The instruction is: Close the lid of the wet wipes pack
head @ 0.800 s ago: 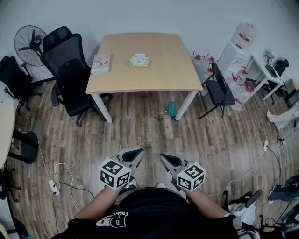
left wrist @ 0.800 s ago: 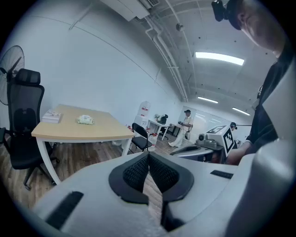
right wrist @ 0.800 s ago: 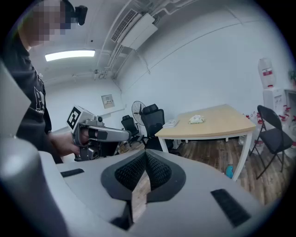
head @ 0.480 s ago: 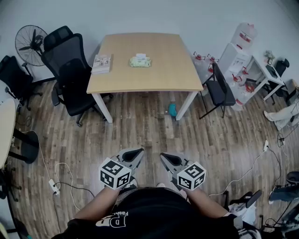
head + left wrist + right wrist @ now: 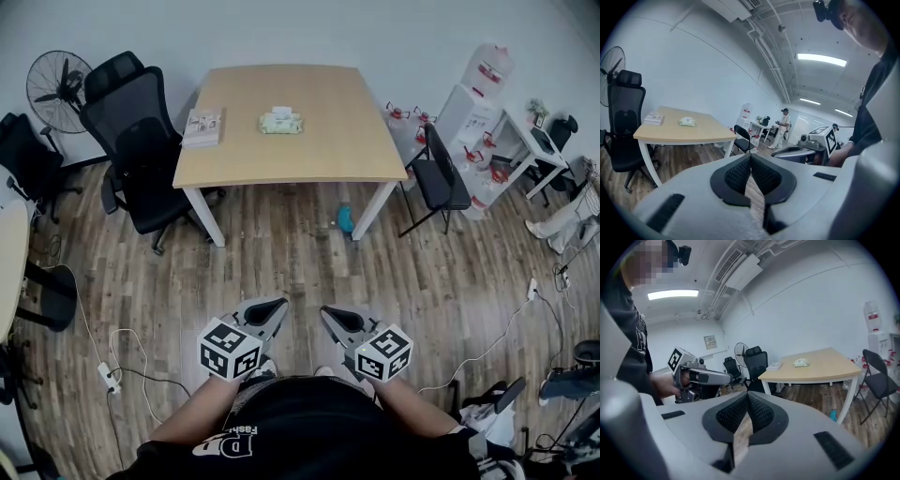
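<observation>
The pale green wet wipes pack (image 5: 280,122) lies on the far half of the wooden table (image 5: 328,150), its white lid raised. It shows small in the left gripper view (image 5: 687,122) and the right gripper view (image 5: 802,363). My left gripper (image 5: 280,305) and right gripper (image 5: 328,315) are held close to my body over the floor, far from the table. Both are shut with nothing between their pads. The left gripper (image 5: 696,377) also appears in the right gripper view.
A stack of booklets (image 5: 202,127) lies on the table's left edge. Black office chairs (image 5: 141,150) stand left of the table, a folding chair (image 5: 442,178) to its right. A fan (image 5: 58,84), white shelves (image 5: 473,131), floor cables (image 5: 117,366) and a blue object (image 5: 346,219) are around.
</observation>
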Available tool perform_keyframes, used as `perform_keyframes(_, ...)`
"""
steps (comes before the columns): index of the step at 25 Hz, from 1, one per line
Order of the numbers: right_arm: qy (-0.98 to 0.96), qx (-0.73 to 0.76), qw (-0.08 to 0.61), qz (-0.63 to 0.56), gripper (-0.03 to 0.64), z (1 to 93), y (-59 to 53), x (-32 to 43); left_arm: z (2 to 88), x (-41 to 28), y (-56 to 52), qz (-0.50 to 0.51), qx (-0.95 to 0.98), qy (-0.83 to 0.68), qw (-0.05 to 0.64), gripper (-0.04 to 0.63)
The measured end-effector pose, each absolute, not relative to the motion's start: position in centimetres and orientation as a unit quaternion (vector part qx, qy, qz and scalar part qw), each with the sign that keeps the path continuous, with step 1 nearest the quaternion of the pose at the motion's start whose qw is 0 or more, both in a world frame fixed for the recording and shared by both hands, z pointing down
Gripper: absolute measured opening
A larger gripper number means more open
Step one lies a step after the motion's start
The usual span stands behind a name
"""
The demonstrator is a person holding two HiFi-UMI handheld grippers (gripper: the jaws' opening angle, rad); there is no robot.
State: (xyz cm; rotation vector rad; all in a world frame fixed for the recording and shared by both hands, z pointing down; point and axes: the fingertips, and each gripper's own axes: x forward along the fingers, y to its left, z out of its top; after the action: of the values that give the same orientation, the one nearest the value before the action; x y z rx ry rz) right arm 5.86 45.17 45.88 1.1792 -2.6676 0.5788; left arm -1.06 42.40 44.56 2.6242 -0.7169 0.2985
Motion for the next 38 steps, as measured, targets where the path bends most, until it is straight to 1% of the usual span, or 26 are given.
perform_keyframes(9,-0.892,0.398,0.086,0.198,0.005,46.5,43.8,2.3,45.0,-4.2,40.7,0.109,0.94,-0.249,0.205,0.018)
perform_keyframes(22,-0.88,0.421,0.089,0.201,0.005,47.3,42.0,-3.3,46.1,-9.8,38.6,0.116,0.948,-0.227,0.193,0.018)
perform_keyframes(32,-0.877,0.423,0.094,0.206,0.005,47.8,39.9,-3.8,46.8,-10.6,37.2,0.113,0.947,-0.224,0.202,0.018)
perform_keyframes(38,-0.882,0.418,0.084,0.201,0.005,47.6,36.9,-3.1,46.7,-10.6,34.7,0.115,0.943,-0.24,0.199,0.018)
